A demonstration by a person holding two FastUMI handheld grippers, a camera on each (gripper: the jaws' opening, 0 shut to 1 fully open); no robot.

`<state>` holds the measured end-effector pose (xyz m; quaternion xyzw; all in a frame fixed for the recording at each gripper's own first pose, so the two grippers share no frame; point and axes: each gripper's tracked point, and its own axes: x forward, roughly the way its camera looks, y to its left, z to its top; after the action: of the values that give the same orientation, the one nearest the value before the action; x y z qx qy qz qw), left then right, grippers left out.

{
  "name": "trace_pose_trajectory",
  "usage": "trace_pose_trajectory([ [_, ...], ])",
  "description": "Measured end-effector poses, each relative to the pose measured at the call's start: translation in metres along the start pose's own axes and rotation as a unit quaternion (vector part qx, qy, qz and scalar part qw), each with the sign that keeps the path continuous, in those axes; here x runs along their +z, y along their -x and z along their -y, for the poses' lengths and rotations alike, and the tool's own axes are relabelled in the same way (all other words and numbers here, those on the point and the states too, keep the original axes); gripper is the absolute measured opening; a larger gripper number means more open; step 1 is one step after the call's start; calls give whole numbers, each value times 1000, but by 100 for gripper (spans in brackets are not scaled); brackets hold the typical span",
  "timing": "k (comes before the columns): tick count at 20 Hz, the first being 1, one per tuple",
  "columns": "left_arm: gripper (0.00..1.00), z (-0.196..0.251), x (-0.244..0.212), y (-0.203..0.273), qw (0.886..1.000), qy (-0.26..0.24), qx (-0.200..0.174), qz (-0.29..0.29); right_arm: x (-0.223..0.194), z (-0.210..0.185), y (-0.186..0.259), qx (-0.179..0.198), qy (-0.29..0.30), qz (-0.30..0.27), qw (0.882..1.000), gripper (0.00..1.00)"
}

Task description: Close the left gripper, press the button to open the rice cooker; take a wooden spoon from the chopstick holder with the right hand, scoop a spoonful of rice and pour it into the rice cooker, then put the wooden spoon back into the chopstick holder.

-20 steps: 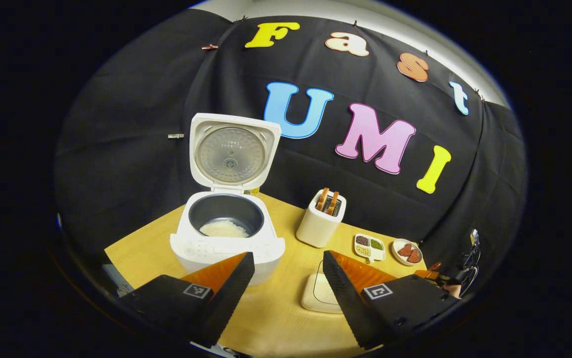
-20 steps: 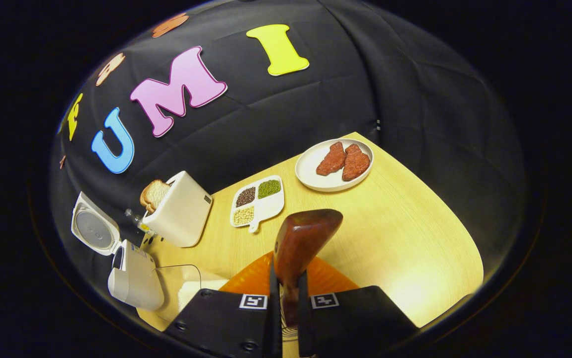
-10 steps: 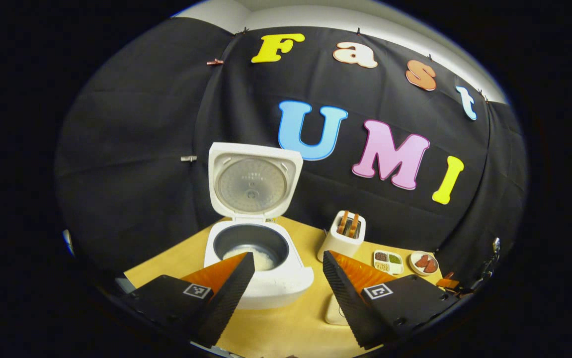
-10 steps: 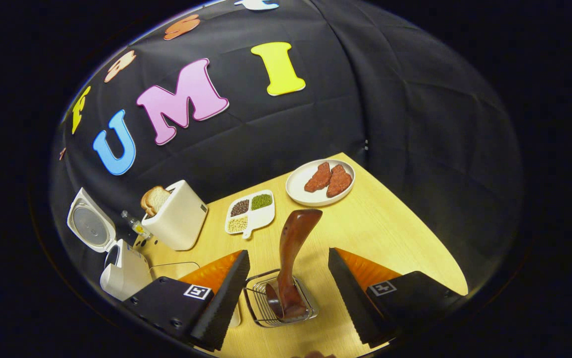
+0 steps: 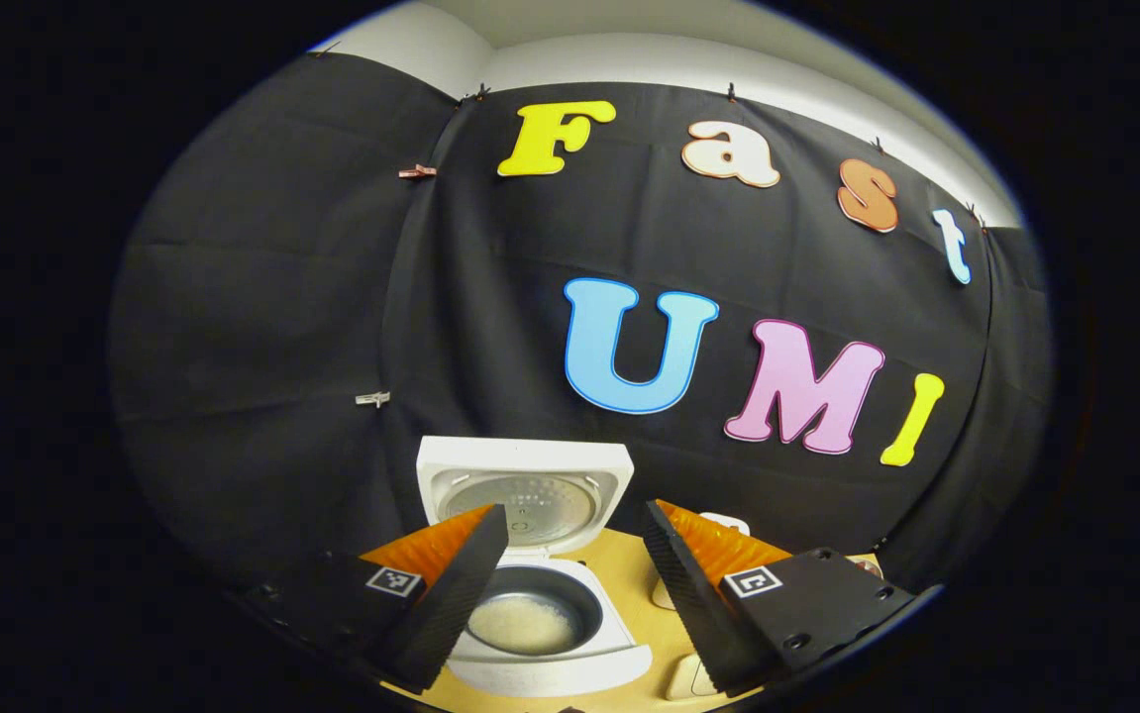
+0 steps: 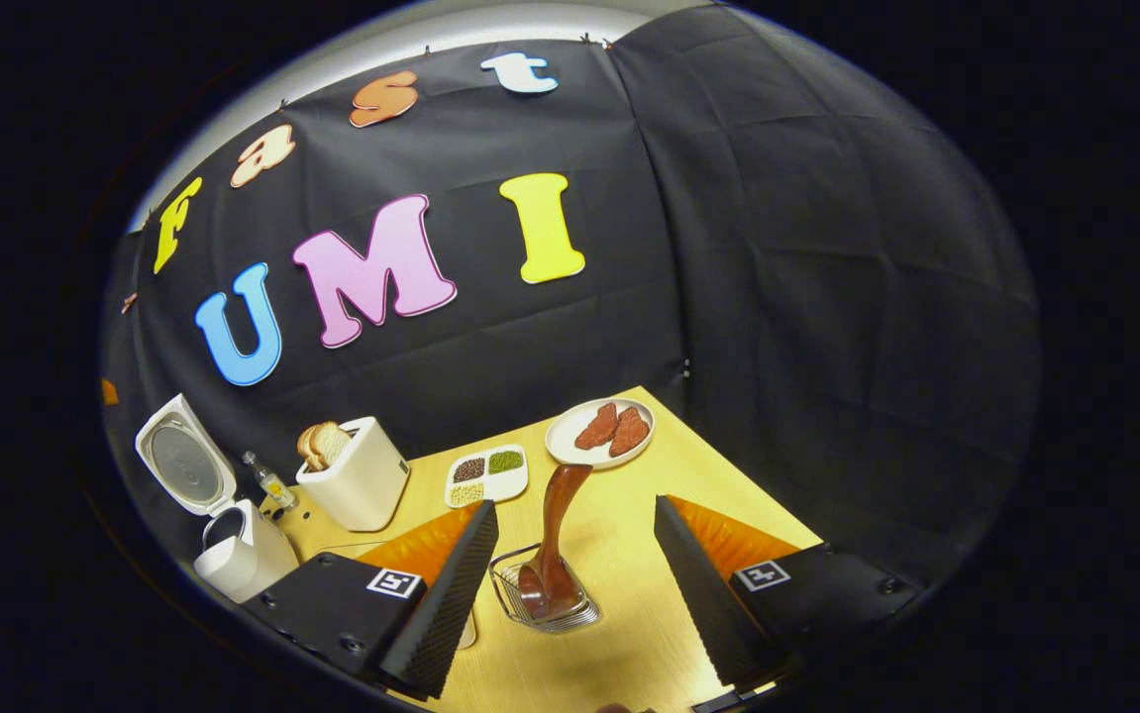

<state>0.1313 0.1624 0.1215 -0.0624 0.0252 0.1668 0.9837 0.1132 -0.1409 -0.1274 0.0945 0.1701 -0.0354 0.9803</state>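
My right hand-held gripper (image 6: 574,555) is wide open above the wooden spoon (image 6: 555,545) in its chopstick holder (image 6: 542,606). My left hand-held gripper (image 5: 570,560) is wide open too.

The wooden spoon (image 6: 558,535) stands in the wire chopstick holder (image 6: 542,599) on the desk (image 6: 629,644), between the spread fingers of the right hand-held gripper (image 6: 576,594), touching neither. Beyond the holder sits a divided dish (image 6: 486,474); the open rice cooker (image 6: 223,535) stands far left of it.
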Motion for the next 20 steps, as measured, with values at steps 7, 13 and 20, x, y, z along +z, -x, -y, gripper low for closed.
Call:
trace_pose_trajectory([
  [7,95,-32,35,-70,999,12,0,-30,-6,-3,64,-5,46,14,999,98],
  [13,95,-56,34,-154,996,39,21,-84,11,2,108,-28,55,50,997,99],
  [20,95,-45,-9,-219,984,47,31,-172,9,30,139,-82,9,70,994,98],
])
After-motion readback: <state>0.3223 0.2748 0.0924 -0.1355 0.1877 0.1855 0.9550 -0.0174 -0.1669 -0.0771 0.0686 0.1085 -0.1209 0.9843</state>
